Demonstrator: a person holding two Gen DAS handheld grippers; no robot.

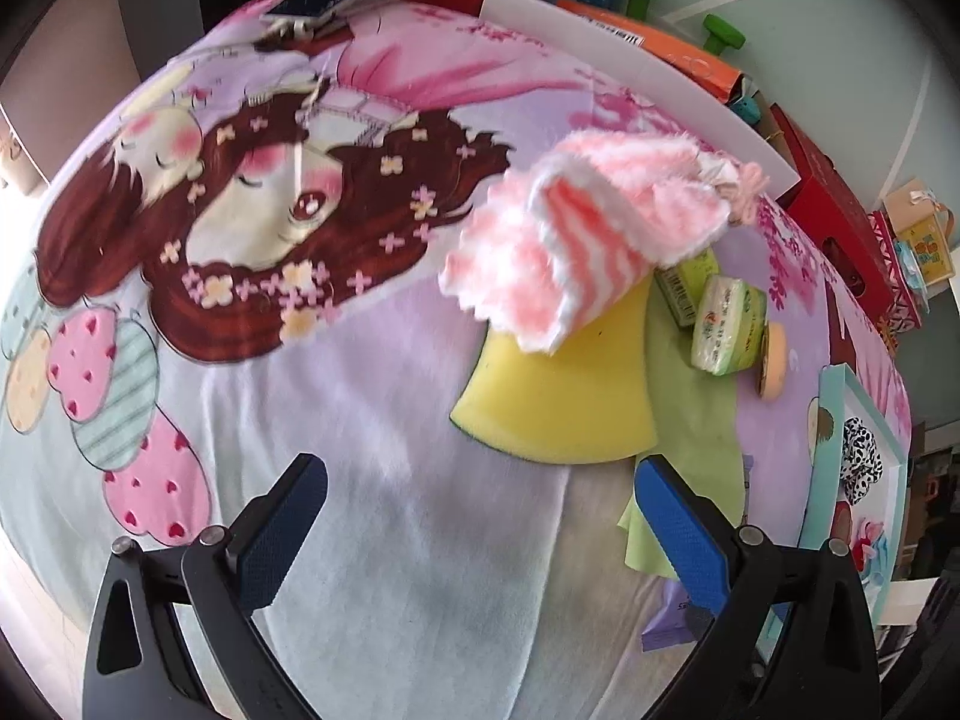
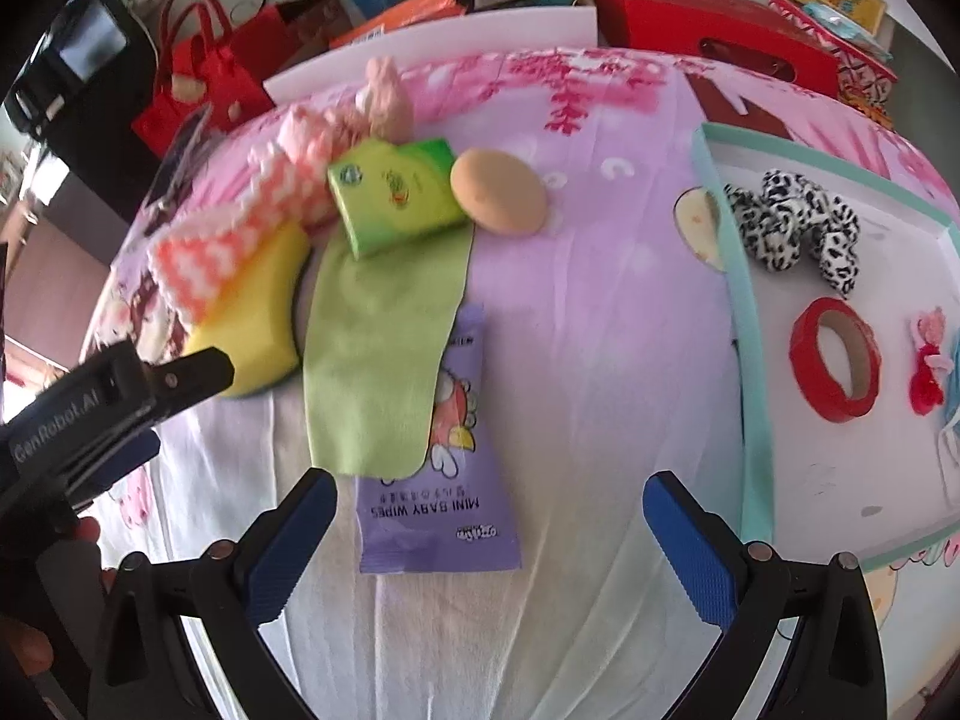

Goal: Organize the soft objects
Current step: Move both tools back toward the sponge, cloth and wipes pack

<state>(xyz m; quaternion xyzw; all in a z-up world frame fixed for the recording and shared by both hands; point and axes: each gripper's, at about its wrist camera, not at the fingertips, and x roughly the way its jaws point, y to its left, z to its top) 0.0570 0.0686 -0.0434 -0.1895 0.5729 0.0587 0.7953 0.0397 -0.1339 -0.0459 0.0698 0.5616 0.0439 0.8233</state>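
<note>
On the right of the printed bedsheet point(image 2: 600, 312), a teal-rimmed tray point(image 2: 744, 324) is seen to hold a spotted scrunchie point(image 2: 792, 228), a red tape roll point(image 2: 837, 375) and small ribbon pieces. Most of the sorting appears to be left: heaped to the left of the tray are a pink striped fluffy sock point(image 1: 576, 246) lying over a yellow sponge point(image 1: 564, 396), a green cloth point(image 2: 384, 354), a green tissue pack point(image 2: 399, 204), an orange puff point(image 2: 498, 192) and a purple wipes pack point(image 2: 444, 498), which lies partly under the cloth. The left gripper point(image 1: 480, 531) is held low over bare sheet, near the sponge, fingers spread wide and empty. The right gripper point(image 2: 489, 546) is held above the wipes pack, likewise wide and empty.
</note>
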